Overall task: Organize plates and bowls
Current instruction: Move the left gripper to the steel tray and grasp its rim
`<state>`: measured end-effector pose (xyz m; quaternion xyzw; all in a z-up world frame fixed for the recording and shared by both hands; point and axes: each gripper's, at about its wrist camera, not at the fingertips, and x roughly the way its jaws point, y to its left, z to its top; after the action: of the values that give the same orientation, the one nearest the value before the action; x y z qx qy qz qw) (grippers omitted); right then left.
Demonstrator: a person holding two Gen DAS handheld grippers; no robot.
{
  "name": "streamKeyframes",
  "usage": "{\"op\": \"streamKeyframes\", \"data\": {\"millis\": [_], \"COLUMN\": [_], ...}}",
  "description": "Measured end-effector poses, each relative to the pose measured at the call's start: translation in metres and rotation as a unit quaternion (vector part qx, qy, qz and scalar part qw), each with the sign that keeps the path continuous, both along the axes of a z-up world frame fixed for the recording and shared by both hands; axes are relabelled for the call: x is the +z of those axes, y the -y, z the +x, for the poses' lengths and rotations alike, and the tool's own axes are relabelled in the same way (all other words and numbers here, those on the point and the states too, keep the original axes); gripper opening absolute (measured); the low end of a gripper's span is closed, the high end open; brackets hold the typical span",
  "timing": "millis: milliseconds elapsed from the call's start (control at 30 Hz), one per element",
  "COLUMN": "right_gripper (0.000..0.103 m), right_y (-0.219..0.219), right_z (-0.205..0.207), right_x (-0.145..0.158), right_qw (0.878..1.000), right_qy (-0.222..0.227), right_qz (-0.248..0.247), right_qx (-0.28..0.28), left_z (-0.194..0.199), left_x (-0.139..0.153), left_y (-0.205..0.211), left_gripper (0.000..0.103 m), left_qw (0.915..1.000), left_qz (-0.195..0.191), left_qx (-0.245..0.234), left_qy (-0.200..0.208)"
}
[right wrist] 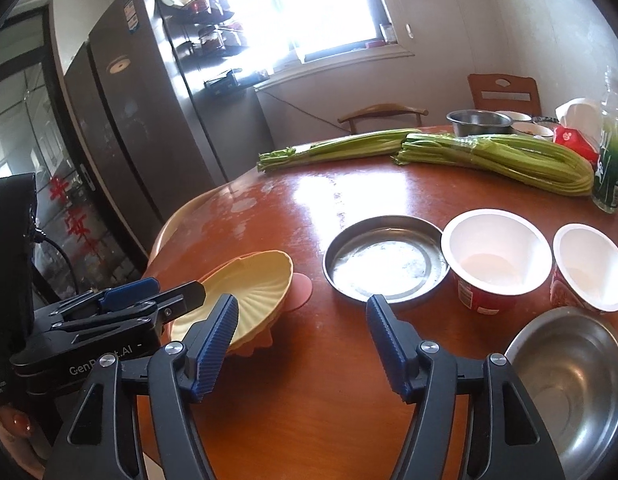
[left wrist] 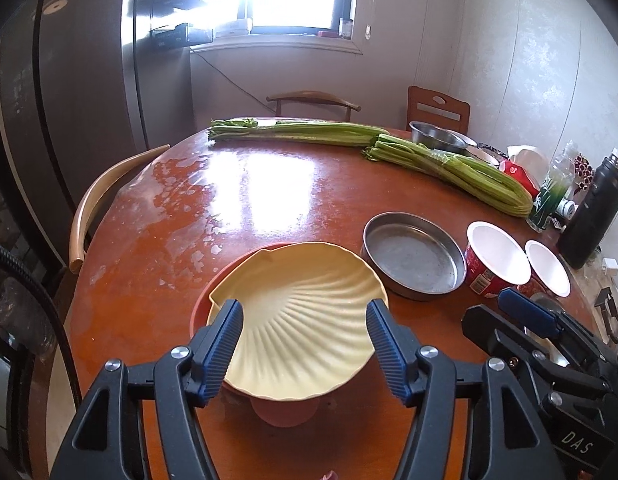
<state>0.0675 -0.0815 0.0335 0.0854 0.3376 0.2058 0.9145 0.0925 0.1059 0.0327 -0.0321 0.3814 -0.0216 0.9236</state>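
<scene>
Left wrist view: left tool (left wrist: 305, 322) held wide, gripping nothing, above a pale yellow shell-shaped ribbed plate (left wrist: 297, 320) stacked on an orange plate (left wrist: 213, 284) on the glossy reddish-brown round worktop (left wrist: 169, 216). Right wrist view: right tool (right wrist: 303, 320) spread wide and empty, round shallow steel dish (right wrist: 385, 258) just beyond, yellow plate to its left.
</scene>
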Motion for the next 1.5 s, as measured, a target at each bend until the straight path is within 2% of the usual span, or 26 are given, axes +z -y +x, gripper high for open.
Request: {"op": "streamKeyframes", "data": {"millis": [267, 533, 700, 867, 933, 1133, 1267, 1500], "right_gripper": [0.069, 0.069, 0.069, 0.069, 0.069, 0.069, 0.069, 0.069], "right_y": [0.021, 0.022, 0.023, 0.029, 0.028, 0.029, 0.029, 0.038], "right_z": [0.009, 0.026, 0.036, 0.053, 0.058, 0.074, 0.085, 0.092], "right_x": [-0.006, -0.017, -0.021, -0.035, -0.037, -0.04, -0.047, -0.054], "right_qw": [0.999, 0.996, 0.993, 0.983, 0.98, 0.971, 0.966, 0.959], "right_qy": [-0.027, -0.067, -0.081, -0.132, -0.138, -0.159, -0.183, -0.2], "right_qz": [0.019, 0.017, 0.025, 0.057, 0.053, 0.052, 0.054, 0.052], "right_qx": [-0.04, -0.063, -0.083, -0.116, -0.133, -0.17, -0.173, -0.195], "left_z": [0.013, 0.041, 0.072, 0.108, 0.122, 0.157, 0.174, 0.194], "left_x": [0.008, 0.018, 0.011, -0.001, -0.006, -0.015, -0.023, -0.045], "left_y": [0.012, 0.023, 0.033, 0.049, 0.055, 0.062, 0.069, 0.086], "left_gripper": [0.064, 0.064, 0.064, 0.064, 0.064, 0.064, 0.064, 0.064], "left_qw": [0.9998, 0.9988, 0.9966, 0.9909, 0.988, 0.9805, 0.975, 0.9646], "left_qz": [0.011, 0.022, 0.025, 0.038, 0.052, 0.046, 0.039, 0.055], "left_qx": [-0.017, -0.042, -0.07, -0.102, -0.111, -0.135, -0.15, -0.17], "left_qy": [-0.001, -0.008, -0.036, -0.078, -0.094, -0.135, -0.159, -0.194]}}
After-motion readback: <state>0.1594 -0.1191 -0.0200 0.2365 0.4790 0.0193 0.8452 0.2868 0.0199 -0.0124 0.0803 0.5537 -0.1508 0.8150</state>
